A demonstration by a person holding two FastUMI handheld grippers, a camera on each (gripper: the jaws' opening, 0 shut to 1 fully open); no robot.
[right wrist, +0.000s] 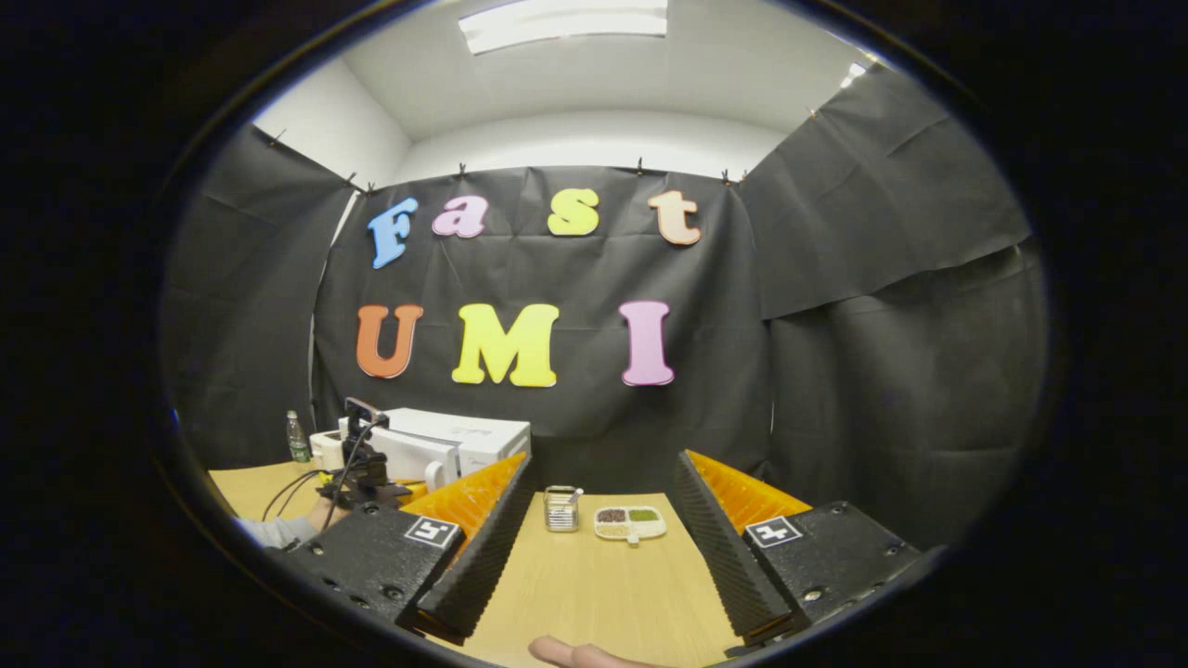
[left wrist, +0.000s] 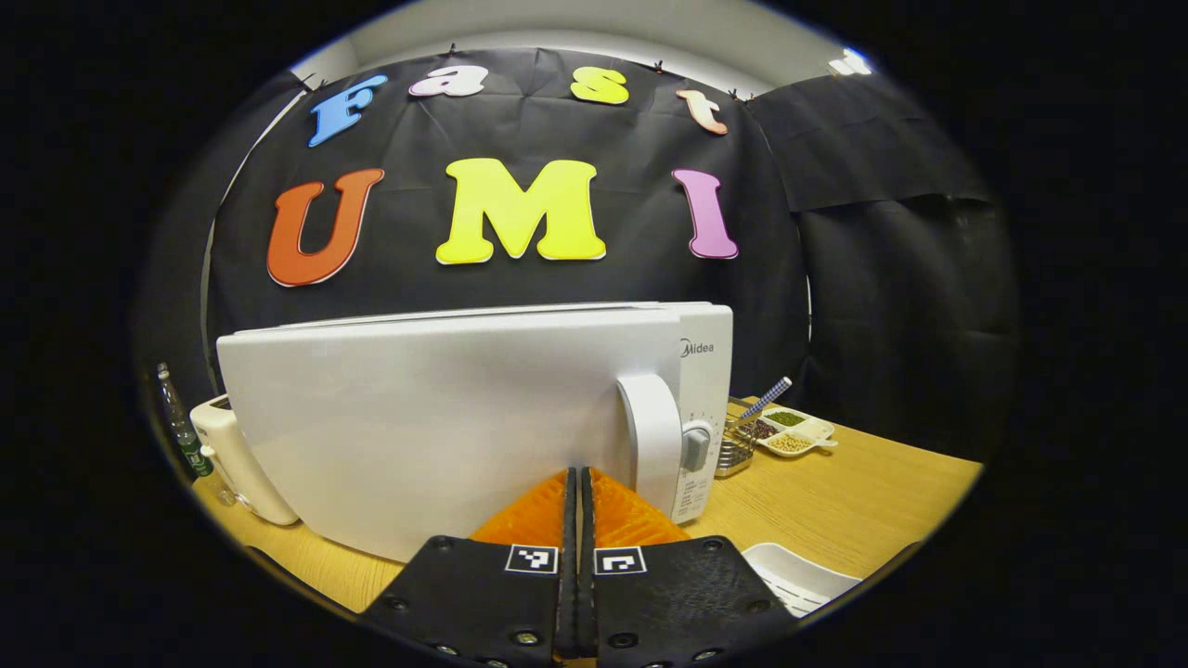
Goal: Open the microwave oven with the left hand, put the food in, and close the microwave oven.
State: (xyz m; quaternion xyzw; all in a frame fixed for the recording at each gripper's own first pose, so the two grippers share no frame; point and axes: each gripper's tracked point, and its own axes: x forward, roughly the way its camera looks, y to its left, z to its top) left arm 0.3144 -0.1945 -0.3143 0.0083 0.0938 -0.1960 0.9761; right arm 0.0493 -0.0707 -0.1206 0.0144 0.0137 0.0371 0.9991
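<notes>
While the left claw (left wrist: 577, 482) sits pressed closed on nothing just before the closed microwave oven (left wrist: 445, 417), it could slide off the curved handle (left wrist: 652, 445) unless it parts first. Further right on the worktop (left wrist: 835, 501), a wire basket (left wrist: 736, 447) holds a utensil; the divided dish (right wrist: 630, 521) carries the food, dark, green and pale grains. The right claw (right wrist: 600, 524) gapes wide, empty, well short of it.

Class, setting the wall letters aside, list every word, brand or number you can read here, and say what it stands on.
"Midea": on the microwave oven, top of its control panel, above the knob.
Print below the knob: too small to read.
</notes>
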